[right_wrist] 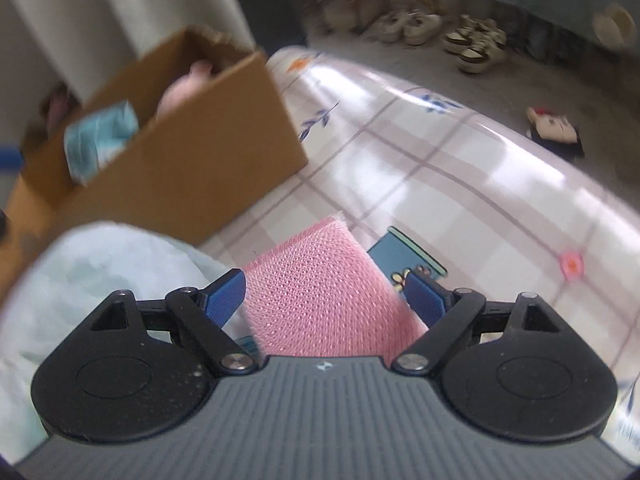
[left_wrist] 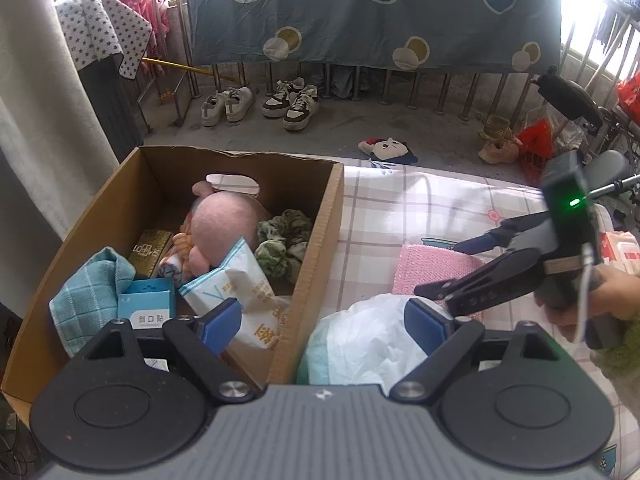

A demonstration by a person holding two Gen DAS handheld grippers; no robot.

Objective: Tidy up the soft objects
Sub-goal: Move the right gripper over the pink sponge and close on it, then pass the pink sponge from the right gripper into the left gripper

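Pink mesh cloth (right_wrist: 320, 280) dead ahead between spread pads of right gripper (right_wrist: 324, 300), untouched; left gripper (left_wrist: 324, 320) agape, farther off.

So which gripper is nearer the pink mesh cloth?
Right. The right gripper hangs open directly over the pink mesh cloth; the left gripper is open off to its side, above the white plastic bag.
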